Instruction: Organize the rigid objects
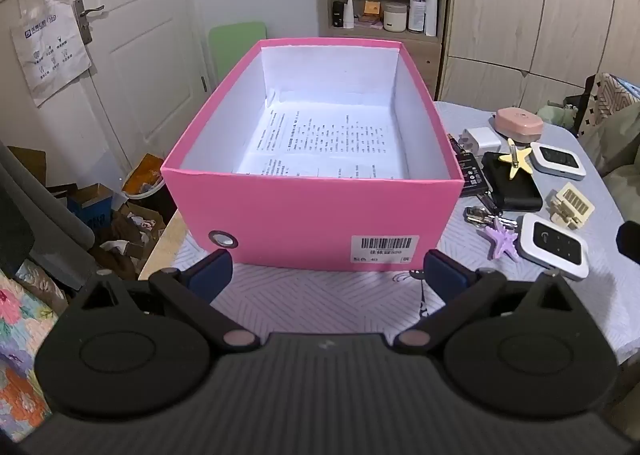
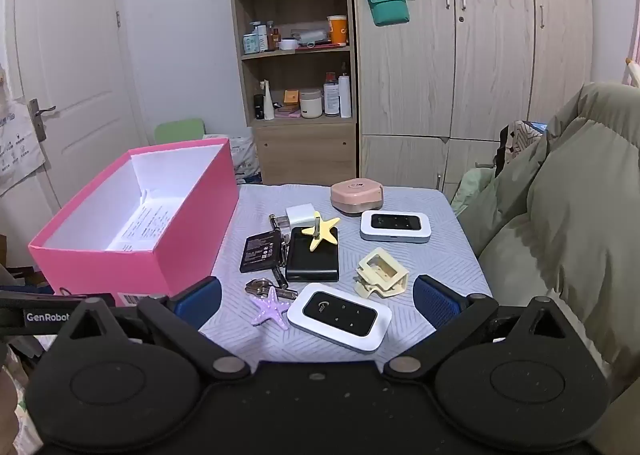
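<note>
Cloth-covered table (image 2: 448,215), pink box (image 2: 132,271), small gadgets (image 2: 340,315) beside it

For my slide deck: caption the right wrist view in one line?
Open right gripper hovers over small gadgets beside an open pink box on the table.

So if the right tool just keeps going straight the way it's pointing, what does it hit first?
Probably the nearer white pocket router, lying on the table just ahead between the open right tool fingers; depth is hard to judge.
</note>
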Available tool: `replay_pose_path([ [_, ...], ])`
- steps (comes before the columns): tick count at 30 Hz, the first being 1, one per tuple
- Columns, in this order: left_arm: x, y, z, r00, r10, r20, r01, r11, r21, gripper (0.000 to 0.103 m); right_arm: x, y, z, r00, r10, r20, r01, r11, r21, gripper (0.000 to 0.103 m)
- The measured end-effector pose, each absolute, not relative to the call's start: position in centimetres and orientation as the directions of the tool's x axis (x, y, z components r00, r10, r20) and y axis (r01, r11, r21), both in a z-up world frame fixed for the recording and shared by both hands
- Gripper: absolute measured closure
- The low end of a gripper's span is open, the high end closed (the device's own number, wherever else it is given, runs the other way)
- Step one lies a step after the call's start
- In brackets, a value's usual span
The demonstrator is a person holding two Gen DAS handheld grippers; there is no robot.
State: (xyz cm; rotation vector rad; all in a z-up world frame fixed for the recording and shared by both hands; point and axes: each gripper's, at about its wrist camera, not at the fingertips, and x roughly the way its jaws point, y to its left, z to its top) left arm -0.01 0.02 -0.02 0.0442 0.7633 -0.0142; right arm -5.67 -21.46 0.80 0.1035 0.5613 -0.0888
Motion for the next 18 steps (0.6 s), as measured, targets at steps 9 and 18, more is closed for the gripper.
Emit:
replay_pose_path([
  [9,-0.37,0.13,0.64,0.723,-0.011,-0.691,0.042,0.999,0.028,0.000,-5.72,-21.50,0.55,0.843,-0.059,-0.535,0.115,0.991,0.072,0.000],
  [18,-0.58,-0.37,0.47,0.727,-0.012,-0.687,0.068,0.996,0.054,0.000,-5.97,-22.17,0.66,0.841,-0.075,-0.536,0.131,0.989,0.066,0.000],
])
